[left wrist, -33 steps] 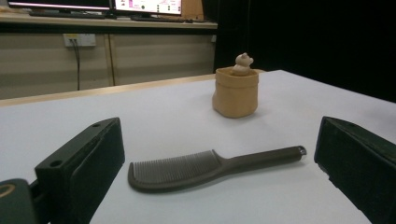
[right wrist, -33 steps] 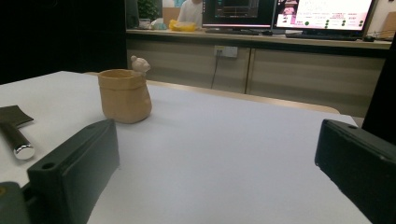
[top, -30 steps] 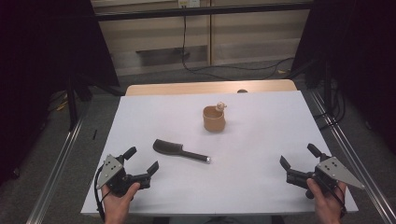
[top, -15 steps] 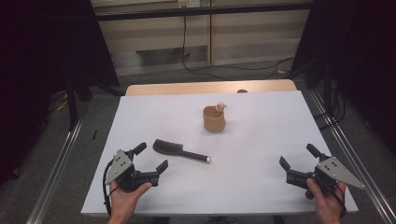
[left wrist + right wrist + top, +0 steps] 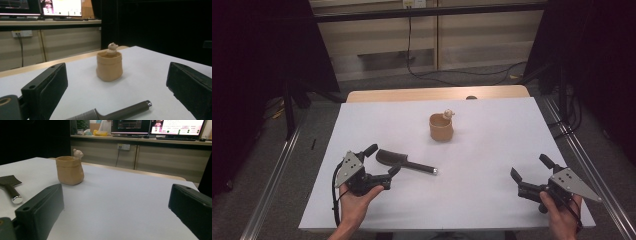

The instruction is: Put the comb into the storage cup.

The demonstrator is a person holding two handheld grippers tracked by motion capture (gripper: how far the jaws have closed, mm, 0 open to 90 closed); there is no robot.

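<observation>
**Q:** White tabletop (image 5: 492,150) under a dim room with cabling and beige cabinets behind: what lies on it?

**A:** Two things. A dark metal scoop-like tool with a ribbed round handle (image 5: 404,161) lies flat, left of centre, its broad blade toward the left and its bright handle tip toward the right. A tan ceramic cup with a small bear figure on its rim (image 5: 441,126) stands upright farther back, well apart from the tool.

**Q:** What has changed over the last second?

**A:** The left gripper (image 5: 381,162) has moved forward and inward from the near left edge. Its jaws stand wide apart, one beyond the blade end and one at the near side of the handle, so the tool now lies just ahead of the gap. In the left gripper view the handle (image 5: 117,114) runs across between the jaws, not yet touched. The right gripper (image 5: 531,174), jaws likewise spread and empty, has stayed near the front right edge; tool and cup have not shifted.

**Q:** What does that imply?

**A:** Probably the reach for the tool is nearly complete, and the grasp has not begun. The next move likely calls for a slight advance and a closing across the handle.
</observation>
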